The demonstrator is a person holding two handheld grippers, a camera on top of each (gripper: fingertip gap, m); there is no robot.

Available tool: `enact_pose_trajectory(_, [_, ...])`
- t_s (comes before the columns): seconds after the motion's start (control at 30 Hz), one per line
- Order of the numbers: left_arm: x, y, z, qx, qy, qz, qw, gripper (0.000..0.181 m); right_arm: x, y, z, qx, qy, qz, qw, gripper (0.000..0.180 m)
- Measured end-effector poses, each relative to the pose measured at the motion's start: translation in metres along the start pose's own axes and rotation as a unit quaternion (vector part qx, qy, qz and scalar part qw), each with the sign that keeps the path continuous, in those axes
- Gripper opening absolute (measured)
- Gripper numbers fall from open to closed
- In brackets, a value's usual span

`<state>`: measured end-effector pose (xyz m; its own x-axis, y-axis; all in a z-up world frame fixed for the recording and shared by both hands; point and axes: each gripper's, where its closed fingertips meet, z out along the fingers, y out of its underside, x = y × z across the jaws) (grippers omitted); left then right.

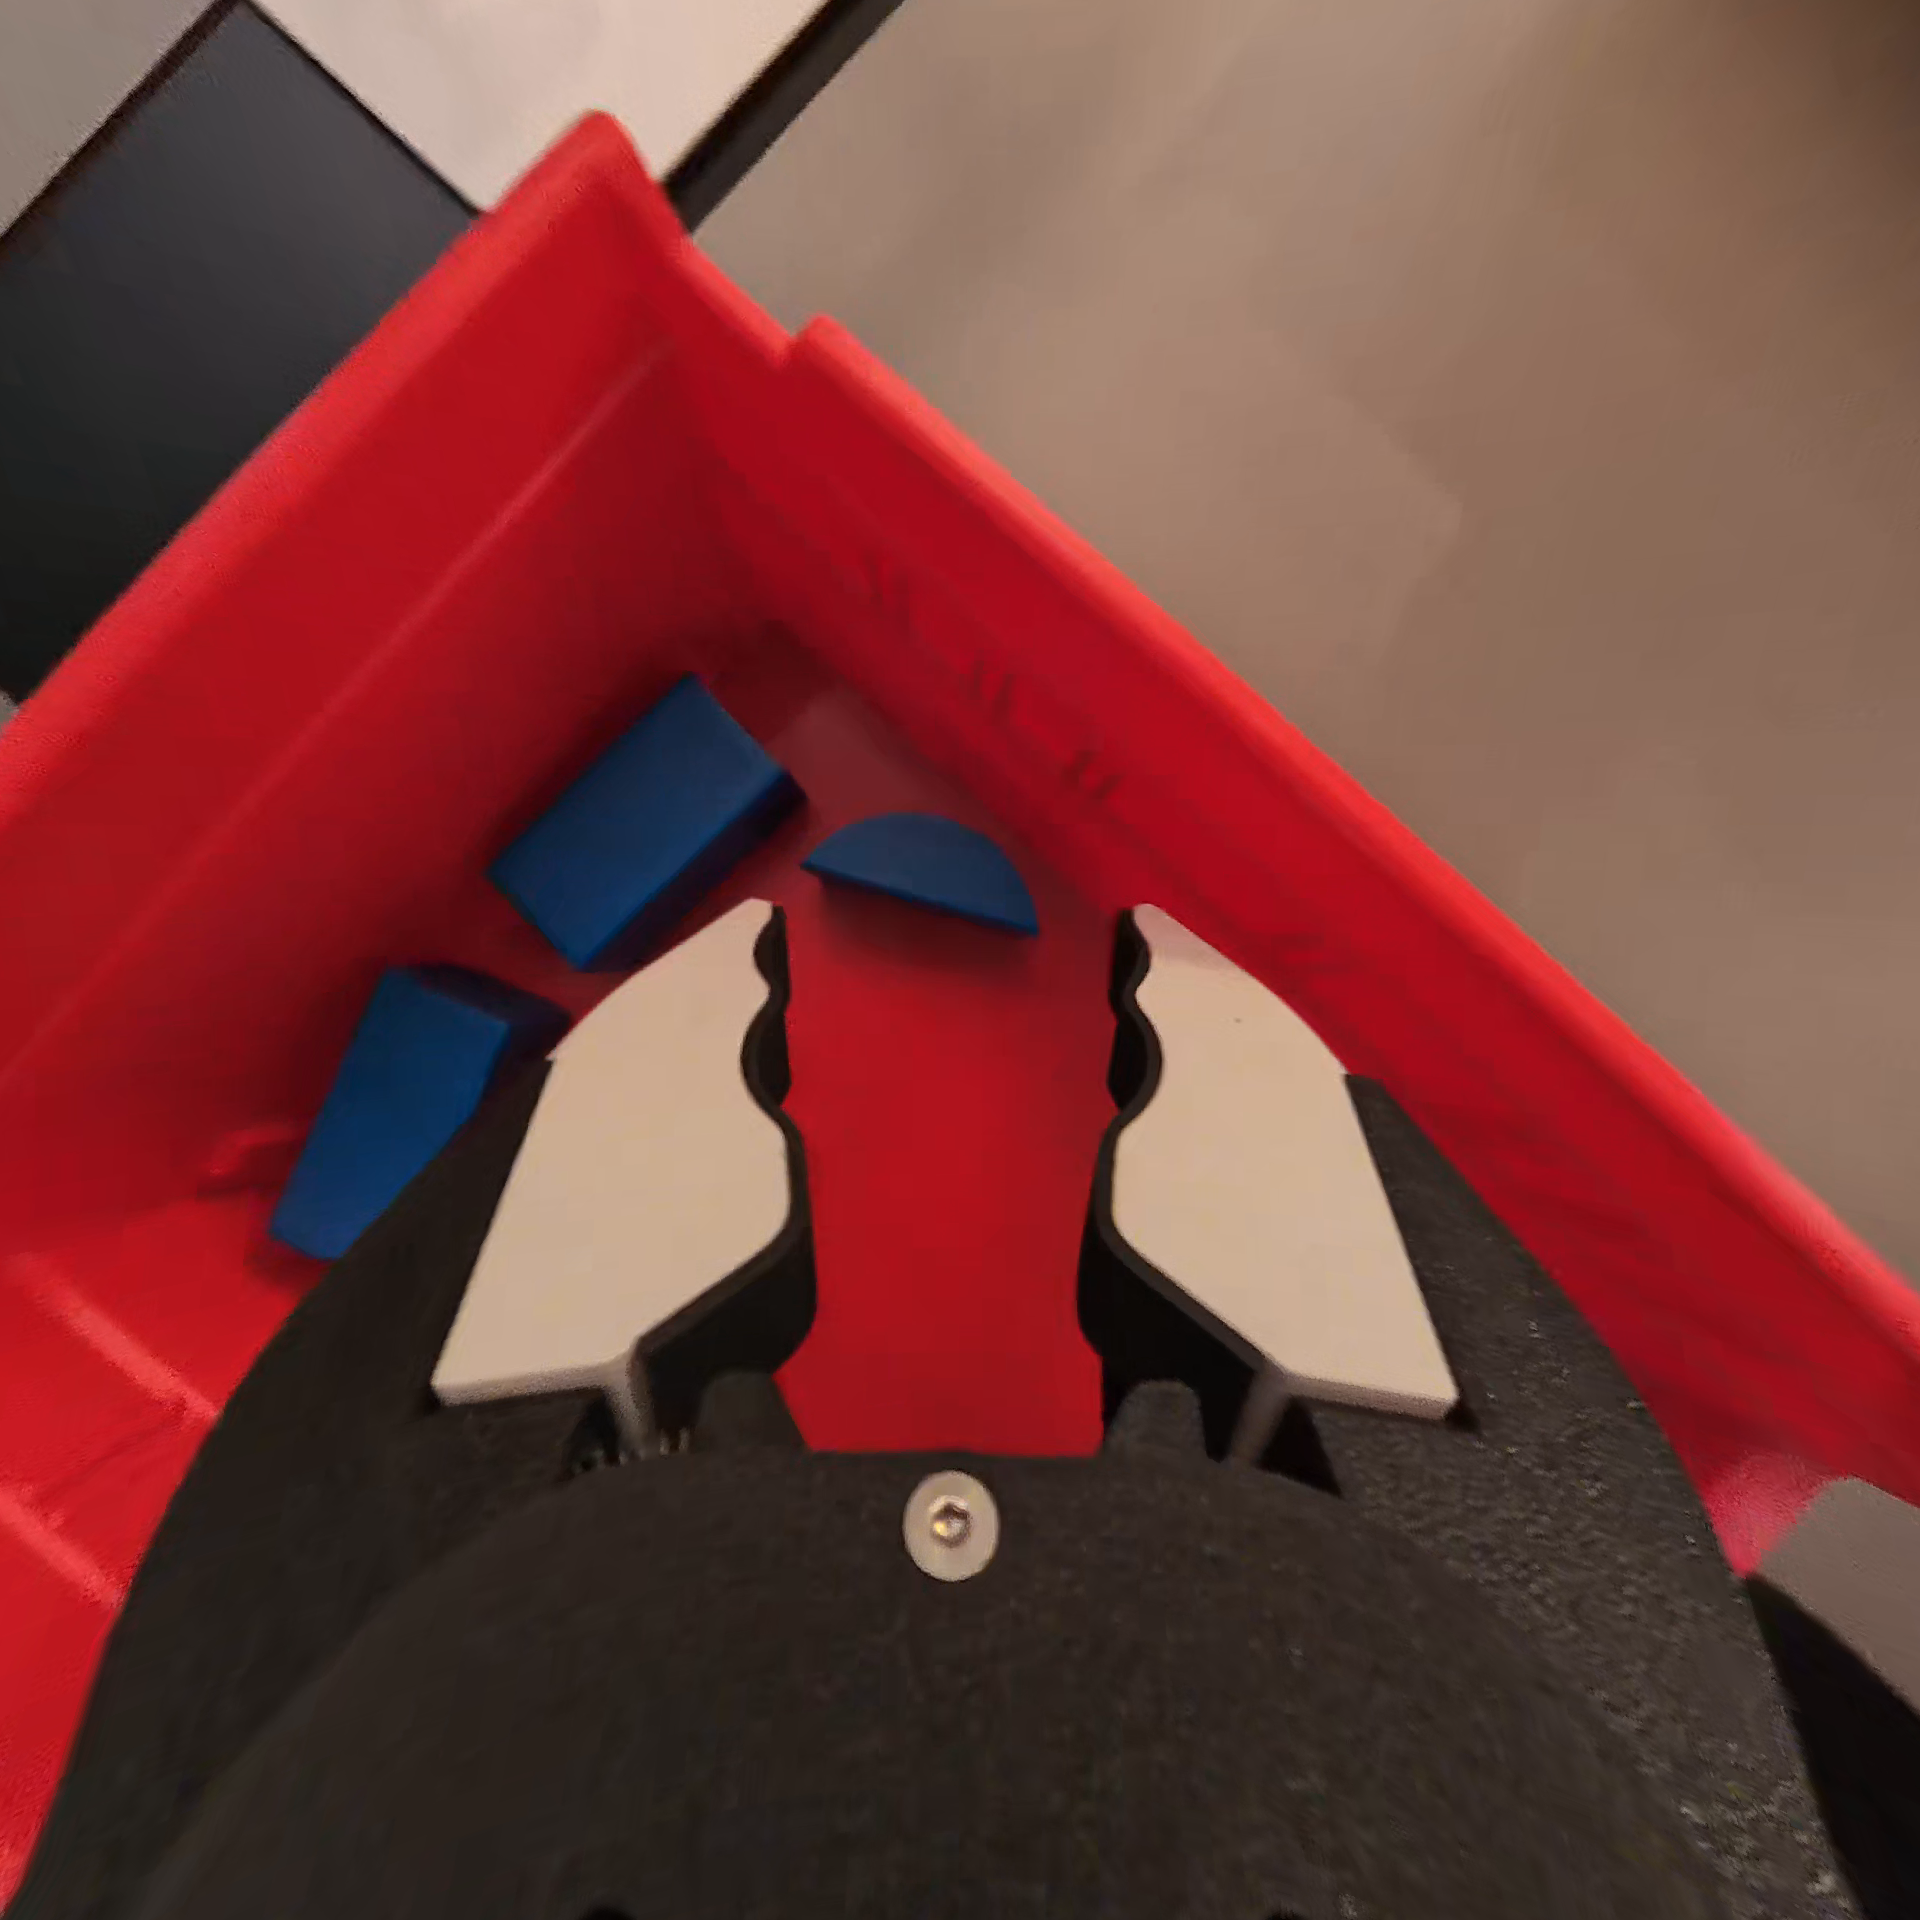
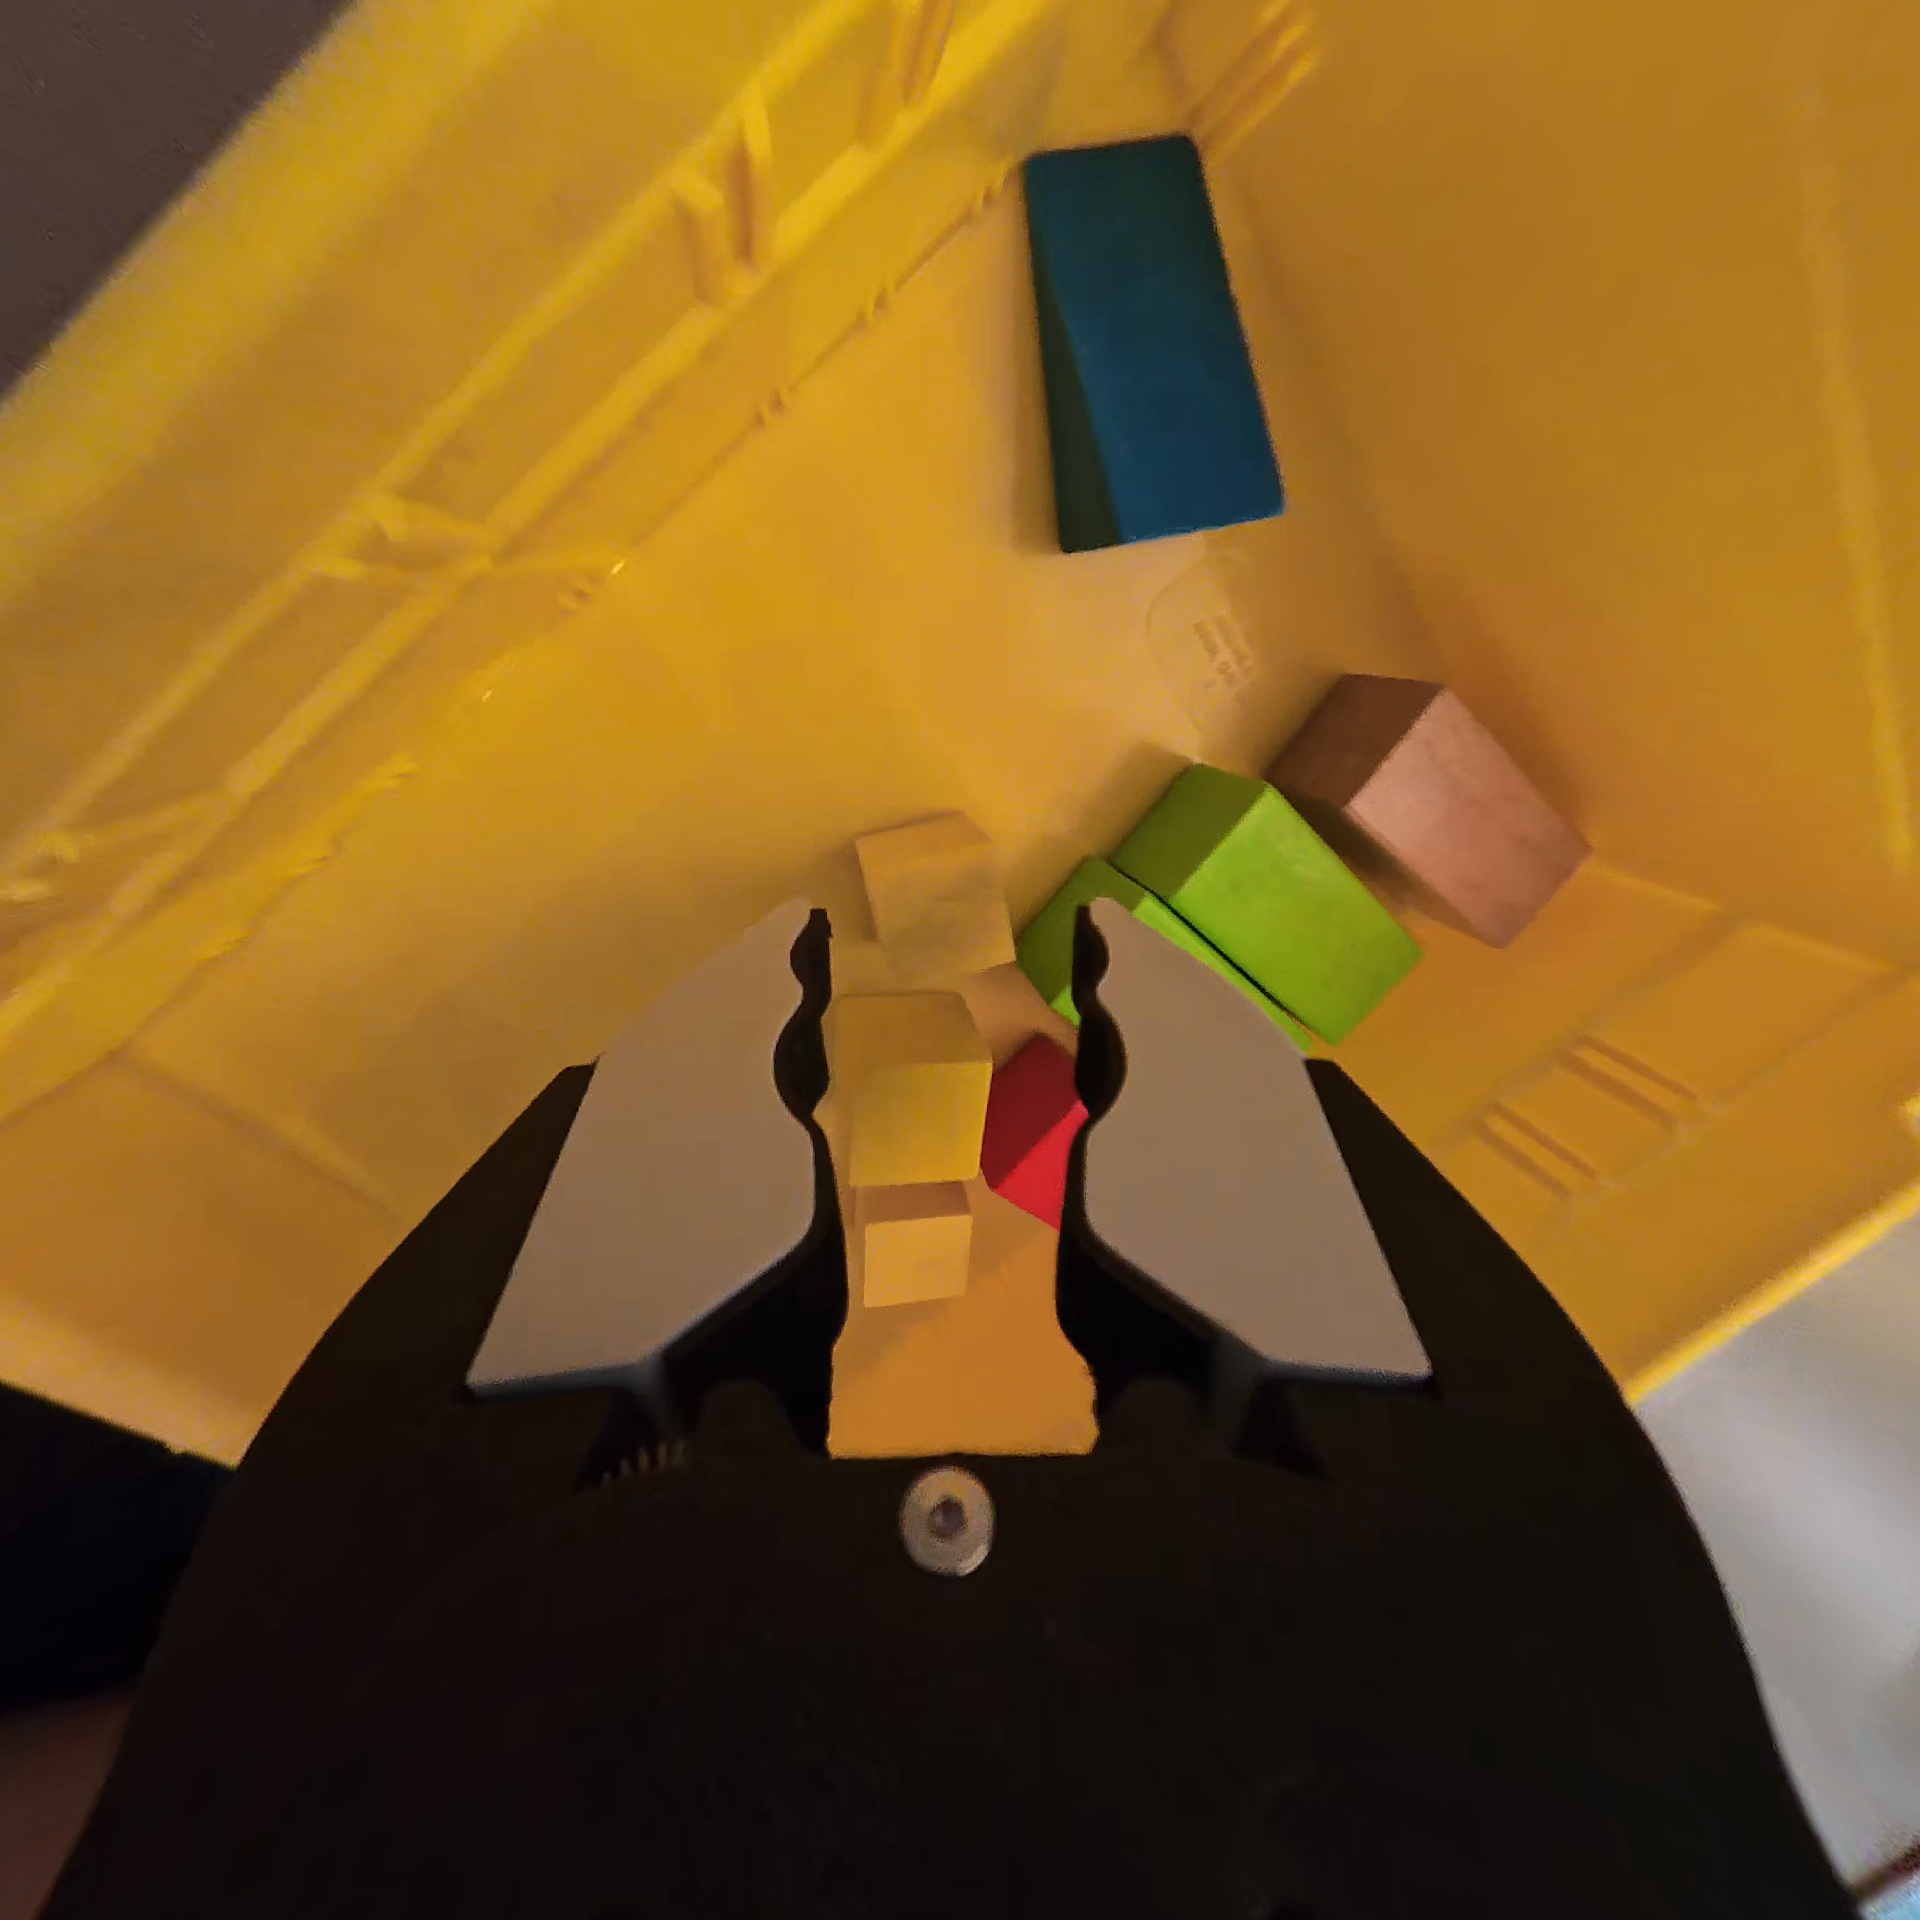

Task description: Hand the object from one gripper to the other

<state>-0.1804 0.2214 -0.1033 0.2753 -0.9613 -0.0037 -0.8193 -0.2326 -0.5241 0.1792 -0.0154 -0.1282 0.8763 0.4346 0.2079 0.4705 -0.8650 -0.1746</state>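
On the left, we have our left gripper (image 1: 945,925) spread and empty, poised over a red bin (image 1: 1039,665) with only red floor showing in the gap. Three blue pieces lie in that bin's corner: a wedge (image 1: 390,1112) farthest left, a block (image 1: 644,821) next to it, and a half-disc (image 1: 925,871) just ahead of our fingertips, between them and the bin wall. None of these is touched. On the right, our right gripper (image 2: 948,920) is likewise spread, holding nothing, reaching into a yellow bin (image 2: 520,623). Between its fingers we see small yellow cubes (image 2: 920,1091) in a loose cluster and a red piece (image 2: 1034,1127) tight against the right finger; whether the finger touches it we cannot tell. Further right lie a green block (image 2: 1262,899), a tan cube (image 2: 1439,810) near the bin wall, and a teal block (image 2: 1153,343) well apart toward the far corner. We judge the handover has not begun: neither gripper carries anything and they work in separate bins, out of each other's sight. Which piece is the object we cannot say, though the yellow cubes sit best framed for a grasp. Left to do, as we read it: close on a piece, lift it clear, bring the grippers together, pass and release.
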Motion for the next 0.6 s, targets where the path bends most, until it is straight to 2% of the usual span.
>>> enact_pose_trajectory(0.1, [0.002, 0.004, 0.014, -0.008, 0.002, 0.028, 1.000, 0.065, 0.003, 0.000, -0.014, 0.023, 0.005, 0.006, 1.000, 0.047])
enact_pose_trajectory(0.23, [-0.001, 0.002, 0.023, -0.002, -0.008, 0.049, 0.999, 0.063, 0.006, 0.002, -0.024, 0.039, 0.008, 0.010, 0.999, 0.047])
enact_pose_trajectory(0.6, [-0.009, 0.012, 0.042, -0.028, -0.027, 0.075, 0.996, 0.059, 0.003, 0.005, -0.023, 0.034, 0.004, -0.004, 0.999, 0.047])
